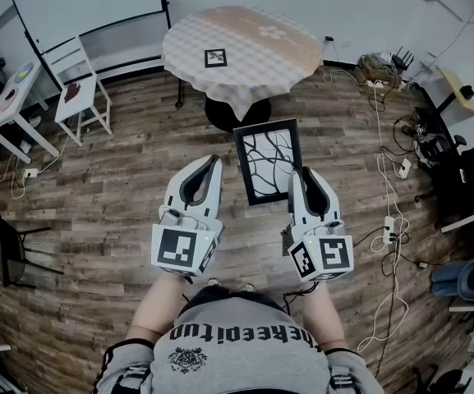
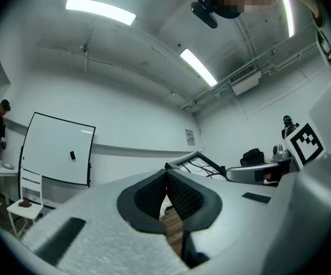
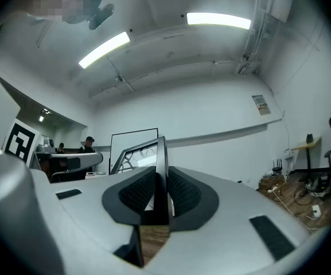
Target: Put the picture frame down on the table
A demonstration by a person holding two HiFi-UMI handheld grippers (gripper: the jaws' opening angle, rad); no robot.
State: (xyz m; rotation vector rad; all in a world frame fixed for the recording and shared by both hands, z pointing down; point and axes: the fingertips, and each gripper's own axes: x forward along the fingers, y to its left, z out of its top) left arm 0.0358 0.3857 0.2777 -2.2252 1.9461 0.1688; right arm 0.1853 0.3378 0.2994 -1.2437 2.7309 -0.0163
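The picture frame (image 1: pixel 268 161), black with a branch drawing on white, hangs in the air above the wooden floor, short of the round table (image 1: pixel 286 60). My right gripper (image 1: pixel 302 173) is shut on the frame's right edge; in the right gripper view the black edge (image 3: pixel 161 171) stands clamped between the pads. My left gripper (image 1: pixel 210 162) is shut on nothing, left of the frame and apart from it. From the left gripper view the frame (image 2: pixel 195 161) shows tilted at the right, beyond the touching fingertips (image 2: pixel 166 179). The table wears a checked cloth and carries a small square marker card (image 1: pixel 215 57).
A white chair (image 1: pixel 80 84) and a whiteboard (image 1: pixel 89 2) stand at the back left, with a small white table (image 1: pixel 6 105) further left. A black chair (image 1: pixel 11 249) is at the left. Cables and power strips (image 1: pixel 393 179) run over the floor at the right.
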